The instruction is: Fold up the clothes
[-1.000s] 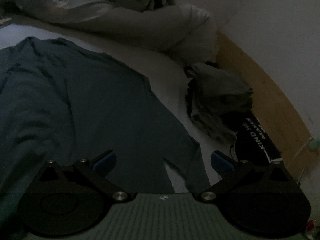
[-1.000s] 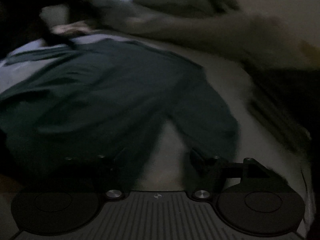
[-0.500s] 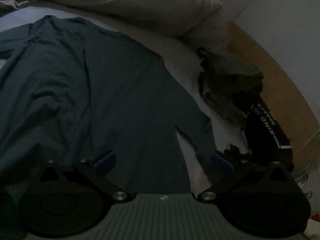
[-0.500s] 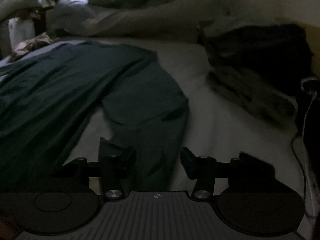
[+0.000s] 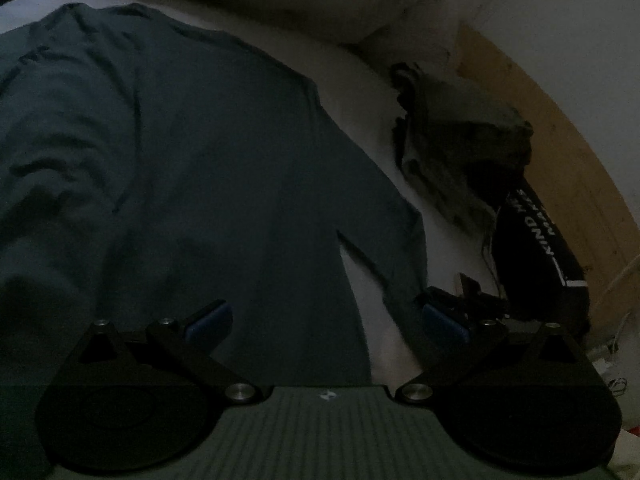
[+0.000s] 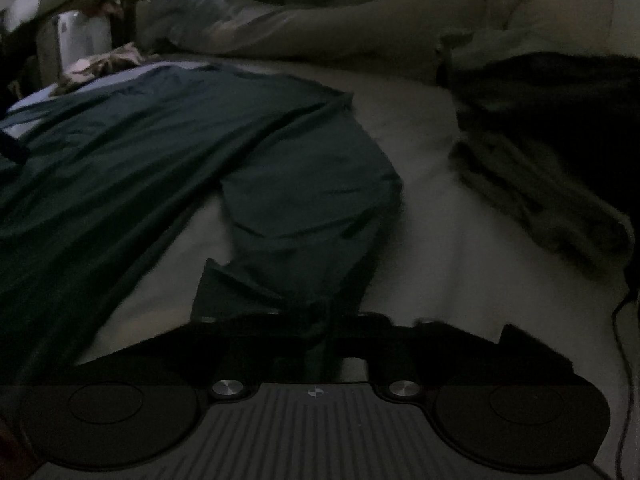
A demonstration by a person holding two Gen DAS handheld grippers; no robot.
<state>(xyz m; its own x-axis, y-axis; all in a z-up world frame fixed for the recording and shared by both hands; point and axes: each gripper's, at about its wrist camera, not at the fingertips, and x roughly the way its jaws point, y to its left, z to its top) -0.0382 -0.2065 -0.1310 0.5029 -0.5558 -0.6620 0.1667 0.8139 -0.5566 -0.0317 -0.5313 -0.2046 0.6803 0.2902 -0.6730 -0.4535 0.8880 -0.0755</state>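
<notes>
While right gripper (image 6: 320, 340) pinches shirt sleeve (image 6: 304, 216), left gripper (image 5: 326, 320) spread above shirt body

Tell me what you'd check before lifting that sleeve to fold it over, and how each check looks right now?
1. Right hand-held gripper shut on the sleeve cuff: ok.
2. Left hand-held gripper open, holding nothing: ok.
3. Shirt body spread fairly flat on the bed: ok, a few wrinkles.
4. Sleeve bare, nothing lying on it: ok.
5. Crumpled clothes lie apart from the sleeve: ok.
6. How firmly the cuff is pinched: cannot tell, too dark.
</notes>
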